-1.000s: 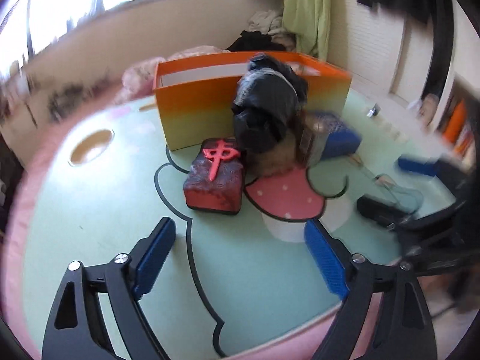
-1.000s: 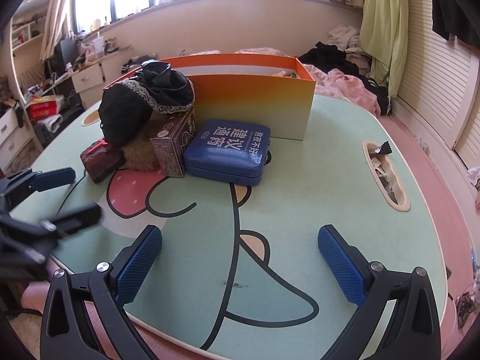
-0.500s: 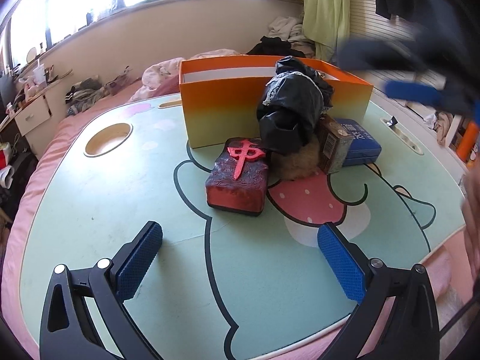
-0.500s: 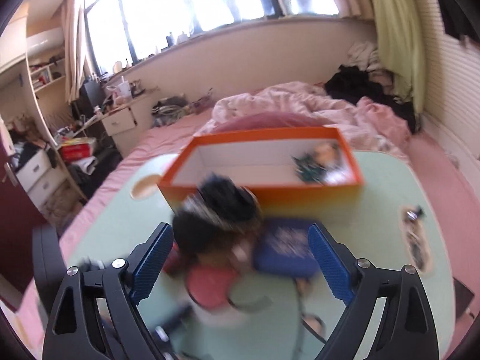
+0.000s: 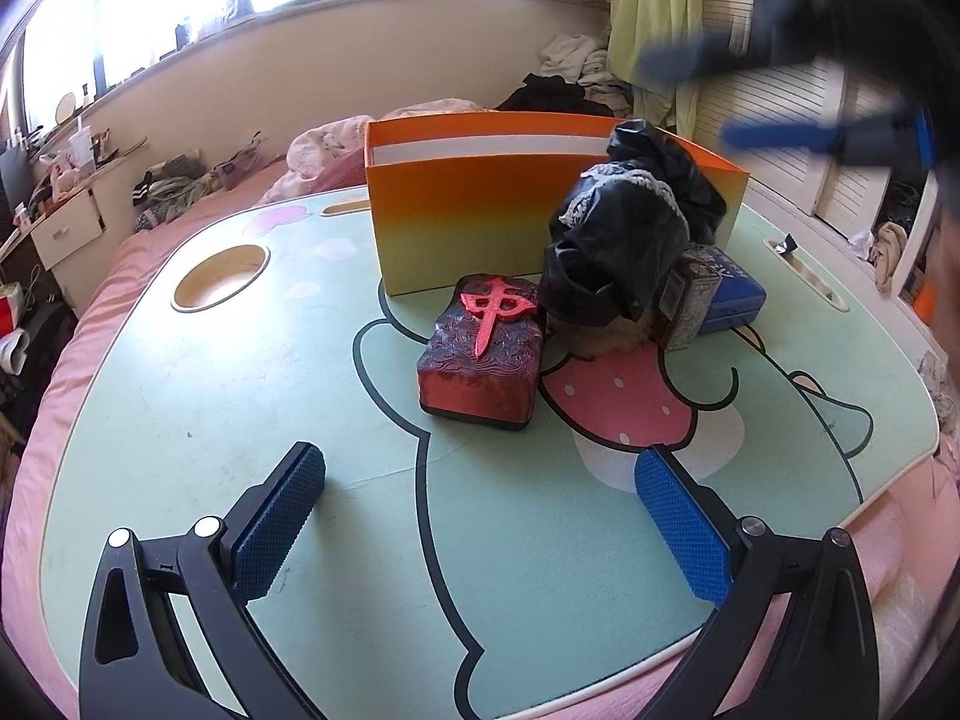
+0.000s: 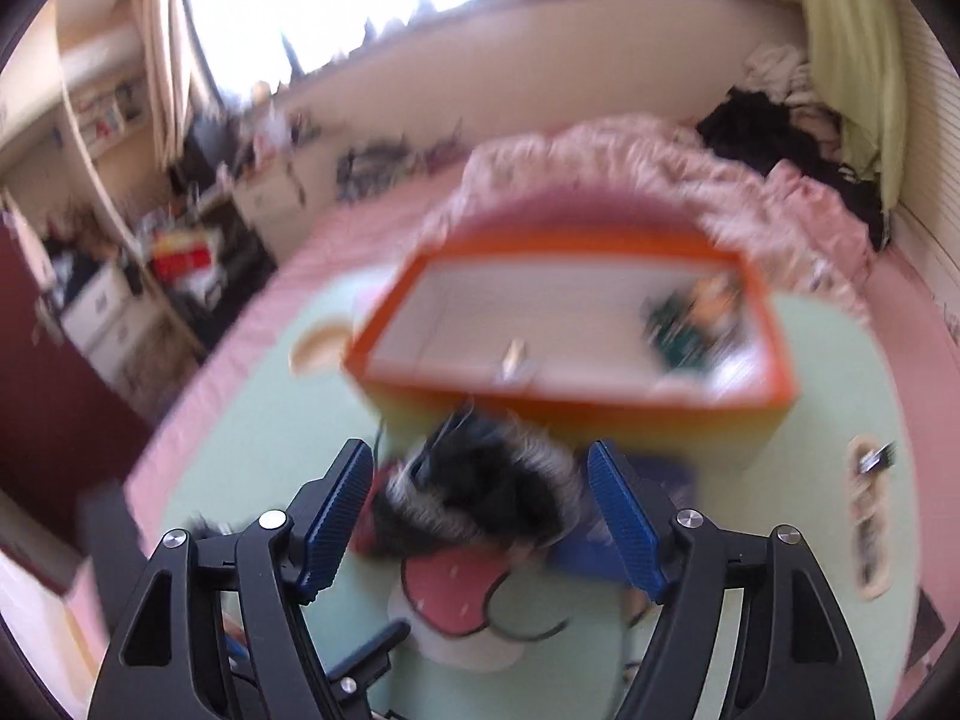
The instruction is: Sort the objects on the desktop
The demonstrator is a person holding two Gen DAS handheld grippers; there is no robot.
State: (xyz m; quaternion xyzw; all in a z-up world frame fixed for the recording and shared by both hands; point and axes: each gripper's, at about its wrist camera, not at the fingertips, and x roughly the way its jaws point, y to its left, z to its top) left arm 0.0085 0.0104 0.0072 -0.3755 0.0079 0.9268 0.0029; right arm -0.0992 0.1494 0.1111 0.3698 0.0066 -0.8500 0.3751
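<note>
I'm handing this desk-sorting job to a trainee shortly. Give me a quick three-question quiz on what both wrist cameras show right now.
1. True or false: the red block with the raised red character lies inside the orange box.
2. Which item sits on top of the pile in front of the box? A) black bundle with pale trim B) blue case C) small brown carton
3. Fill in: the left claw stands wide ____ above the green tabletop, holding nothing.

Key: 1 false, it lies on the table in front of the box; 2 A; 3 open.
</note>
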